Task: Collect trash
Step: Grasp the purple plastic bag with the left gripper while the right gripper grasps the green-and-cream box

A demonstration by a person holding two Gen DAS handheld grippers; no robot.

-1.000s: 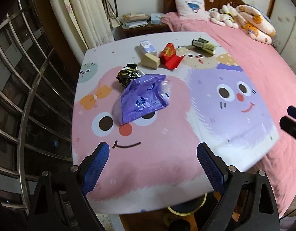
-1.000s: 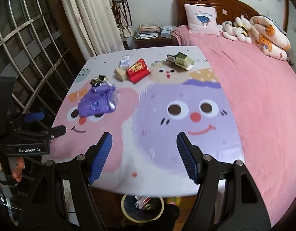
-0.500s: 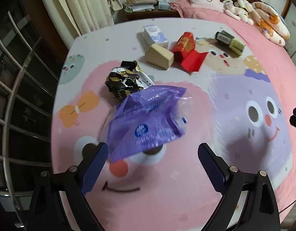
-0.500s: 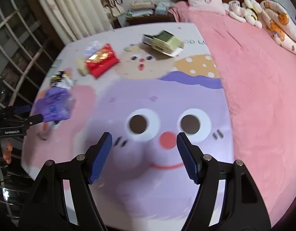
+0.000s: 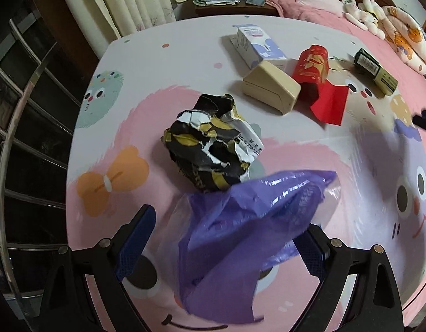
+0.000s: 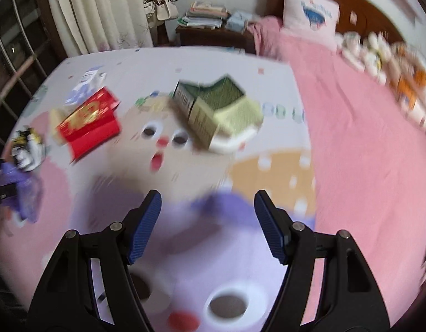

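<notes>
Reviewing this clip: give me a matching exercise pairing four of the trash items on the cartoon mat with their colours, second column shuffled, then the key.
Column 1:
1. plastic bag
2. crumpled wrapper
3. open packet
4. carton

Column 2:
A. green and pale yellow
B. purple
C. red with gold print
D. black, gold and white

Pairs: 1-B, 2-D, 3-C, 4-A
</notes>
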